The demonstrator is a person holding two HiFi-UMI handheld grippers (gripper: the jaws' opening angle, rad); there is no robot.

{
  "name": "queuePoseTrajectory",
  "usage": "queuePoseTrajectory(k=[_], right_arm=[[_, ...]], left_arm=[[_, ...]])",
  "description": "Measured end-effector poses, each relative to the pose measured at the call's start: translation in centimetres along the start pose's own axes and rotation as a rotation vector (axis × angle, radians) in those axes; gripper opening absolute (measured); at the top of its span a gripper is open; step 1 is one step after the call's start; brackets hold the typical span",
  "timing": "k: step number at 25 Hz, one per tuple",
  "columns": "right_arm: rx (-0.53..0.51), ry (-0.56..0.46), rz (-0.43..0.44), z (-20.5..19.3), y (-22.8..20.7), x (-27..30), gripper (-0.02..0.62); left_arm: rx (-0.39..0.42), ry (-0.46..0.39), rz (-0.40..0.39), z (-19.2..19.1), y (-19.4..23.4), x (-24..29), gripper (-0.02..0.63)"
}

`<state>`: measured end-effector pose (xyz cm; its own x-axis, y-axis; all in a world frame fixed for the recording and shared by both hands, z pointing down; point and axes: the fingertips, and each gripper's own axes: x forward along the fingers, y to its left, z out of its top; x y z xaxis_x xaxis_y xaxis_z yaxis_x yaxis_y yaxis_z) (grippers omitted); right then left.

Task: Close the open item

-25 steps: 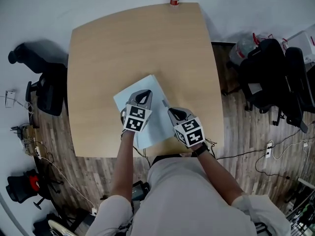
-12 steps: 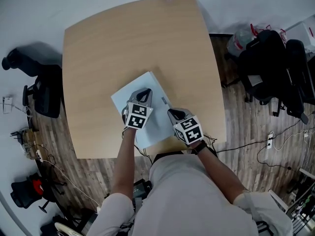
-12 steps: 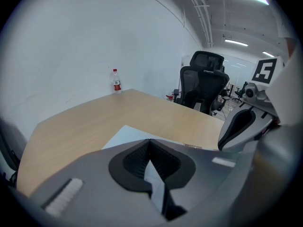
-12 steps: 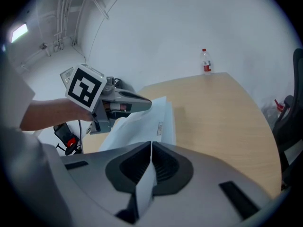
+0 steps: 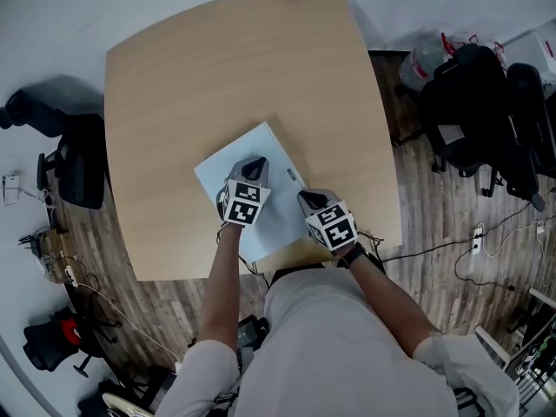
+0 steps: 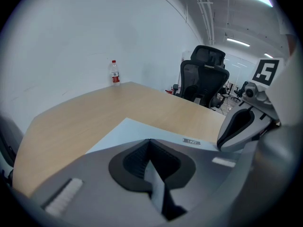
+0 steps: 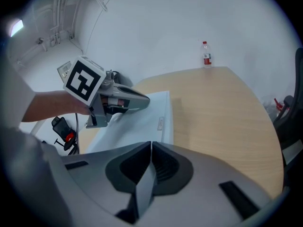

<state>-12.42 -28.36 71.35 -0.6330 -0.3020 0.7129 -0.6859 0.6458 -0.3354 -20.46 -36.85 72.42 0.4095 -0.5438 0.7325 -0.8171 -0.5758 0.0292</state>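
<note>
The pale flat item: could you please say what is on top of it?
The left gripper is over the middle of the pale flat item, the right gripper near its right edge, jaws shut. The surface beneath them is covered.

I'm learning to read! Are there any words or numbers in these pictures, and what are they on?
Nothing can be read.
Small label on the pale flat item: print too blurred.
Red label on the bottle: too small.
Marker cubes: black-and-white square patterns, no words.
</note>
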Motion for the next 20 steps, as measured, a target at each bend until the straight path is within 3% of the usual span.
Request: queuePoseTrajectory(k=[11, 20], right_arm=[[-0.042, 0.023, -0.017, -0.2, -0.3, 0.6, 0.015], [-0.099, 0.074, -0.037, -0.2, -0.6, 1.3, 0.014]], left_arm=[[0.0, 0.06, -0.011, -1.0, 0.1, 1.2, 0.009], [0.045, 0.037, 0.038, -1.2, -0.2, 1.7, 0.011]])
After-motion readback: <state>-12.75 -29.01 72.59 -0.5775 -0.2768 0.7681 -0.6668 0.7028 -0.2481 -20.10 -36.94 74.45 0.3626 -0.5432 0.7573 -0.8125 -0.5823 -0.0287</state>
